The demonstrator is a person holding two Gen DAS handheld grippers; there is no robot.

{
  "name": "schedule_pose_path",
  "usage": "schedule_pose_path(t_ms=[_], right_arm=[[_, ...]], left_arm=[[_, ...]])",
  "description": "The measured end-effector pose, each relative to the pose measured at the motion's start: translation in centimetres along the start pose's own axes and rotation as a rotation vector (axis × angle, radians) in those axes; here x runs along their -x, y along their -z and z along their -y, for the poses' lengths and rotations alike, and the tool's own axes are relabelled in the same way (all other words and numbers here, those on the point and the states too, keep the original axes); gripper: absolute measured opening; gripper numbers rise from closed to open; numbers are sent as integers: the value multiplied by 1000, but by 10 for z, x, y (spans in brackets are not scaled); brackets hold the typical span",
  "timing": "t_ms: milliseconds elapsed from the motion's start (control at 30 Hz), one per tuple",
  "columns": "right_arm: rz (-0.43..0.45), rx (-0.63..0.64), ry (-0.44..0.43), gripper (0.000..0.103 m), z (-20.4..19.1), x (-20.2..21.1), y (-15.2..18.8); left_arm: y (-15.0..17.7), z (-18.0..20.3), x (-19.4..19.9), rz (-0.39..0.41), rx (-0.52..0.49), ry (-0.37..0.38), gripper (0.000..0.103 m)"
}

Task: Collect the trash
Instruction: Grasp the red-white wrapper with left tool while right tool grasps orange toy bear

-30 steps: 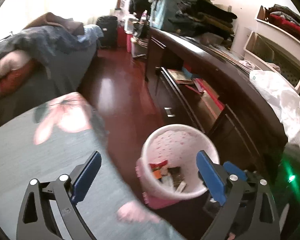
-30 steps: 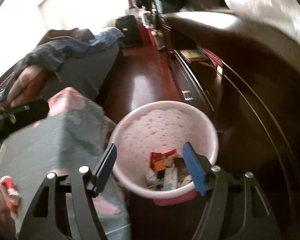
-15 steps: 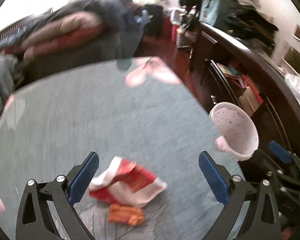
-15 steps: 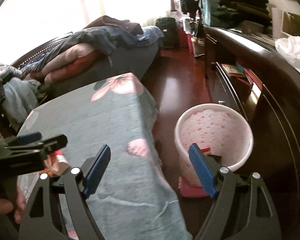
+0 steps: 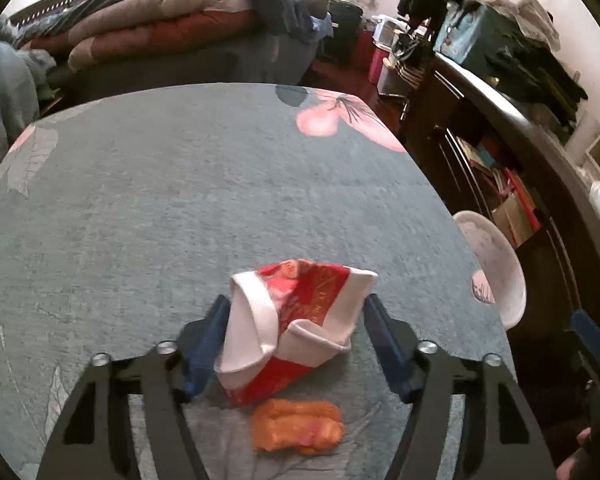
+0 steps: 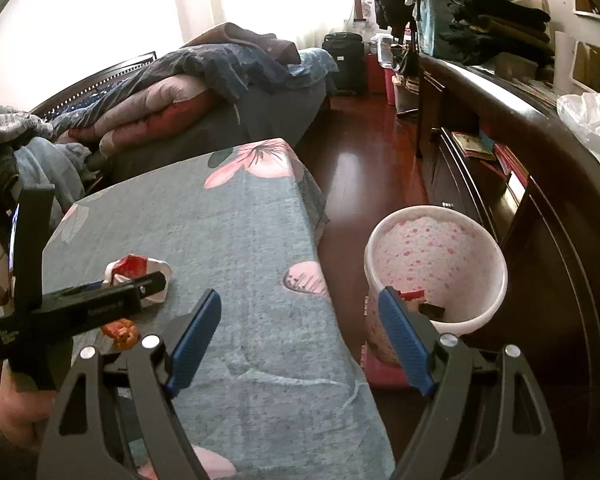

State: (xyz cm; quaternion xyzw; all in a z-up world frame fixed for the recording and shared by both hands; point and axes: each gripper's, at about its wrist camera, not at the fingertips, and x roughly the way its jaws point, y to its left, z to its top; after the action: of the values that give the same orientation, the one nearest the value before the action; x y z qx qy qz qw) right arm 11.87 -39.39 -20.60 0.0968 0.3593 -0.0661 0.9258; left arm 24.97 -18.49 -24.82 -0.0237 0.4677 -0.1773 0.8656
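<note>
With some wrappers already in the pink-speckled white plastic bin (image 6: 436, 268) off to my right, my left gripper (image 5: 296, 336) straddles the crumpled red-and-white wrapper (image 5: 296, 316), jaws spread and not yet clenched (orange scrap (image 5: 298, 426) waits beneath), my right gripper (image 6: 300, 340) agape and empty.

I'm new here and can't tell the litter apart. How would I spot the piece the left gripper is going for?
Find the grey-blue flowered cloth covering the table. Near its front edge, the left gripper straddles a crumpled red-and-white wrapper, its fingers apart on either side. Its only neighbour, a small orange scrap, lies closer to the camera and is plain orange and much smaller.
</note>
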Motion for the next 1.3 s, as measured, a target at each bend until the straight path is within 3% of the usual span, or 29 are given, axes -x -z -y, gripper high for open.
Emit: schedule_pose_path(t_ms=[300, 767, 1000, 1167, 1233, 1300], right_arm=[[-38, 86, -54, 81, -49, -14, 3], [-134, 250, -158, 84, -145, -51, 19], [-186, 274, -166, 83, -171, -69, 30], [-196, 273, -166, 70, -173, -71, 34], [-187, 285, -149, 50, -172, -70, 34], [-180, 292, -144, 46, -171, -68, 34]], left_arm=[[-3, -37, 20, 54, 79, 26, 66], [7, -133, 70, 145, 228, -82, 66], [14, -152, 80, 158, 245, -106, 66], [17, -156, 80, 157, 247, -103, 66], [18, -156, 80, 156, 246, -102, 66], [18, -155, 80, 156, 245, -99, 66]])
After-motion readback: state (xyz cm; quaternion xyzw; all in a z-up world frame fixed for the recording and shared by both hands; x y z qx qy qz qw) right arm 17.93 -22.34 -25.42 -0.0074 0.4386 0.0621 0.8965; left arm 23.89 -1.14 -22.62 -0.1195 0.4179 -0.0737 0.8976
